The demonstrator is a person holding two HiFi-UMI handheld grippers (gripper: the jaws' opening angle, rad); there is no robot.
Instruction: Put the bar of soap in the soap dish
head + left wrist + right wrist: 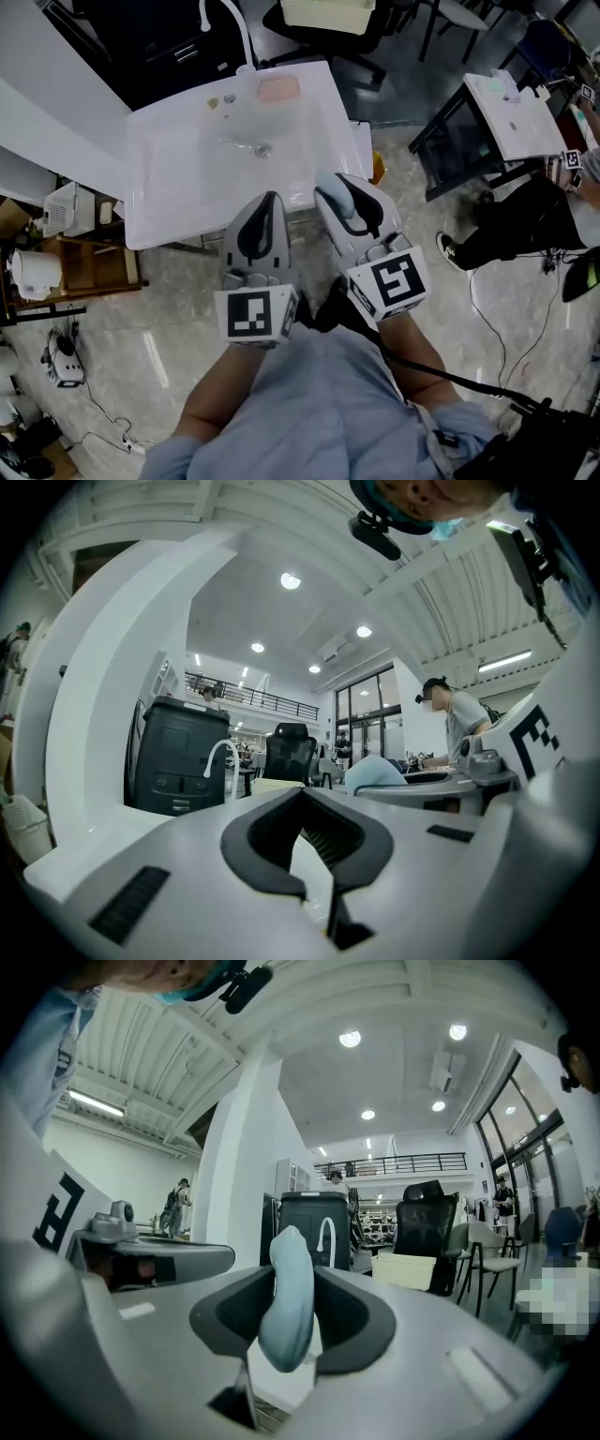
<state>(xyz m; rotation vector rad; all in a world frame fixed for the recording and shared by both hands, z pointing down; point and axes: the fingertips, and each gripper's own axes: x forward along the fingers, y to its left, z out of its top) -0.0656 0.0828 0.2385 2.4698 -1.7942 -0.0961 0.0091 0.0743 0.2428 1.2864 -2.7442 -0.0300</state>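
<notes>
The left gripper has its jaws brought together at the tips, with nothing in the hollow between the pads. The right gripper, beside it, has its jaws apart and clamped on the pale blue bar of soap, which stands on edge and rises above them. Both grippers are level above the pale stone floor, at the near edge of the white sink. The pink soap dish sits on the sink's far rim, beside the white faucet, well apart from the soap. Beyond are a black office chair and, to the right, a second white table.
</notes>
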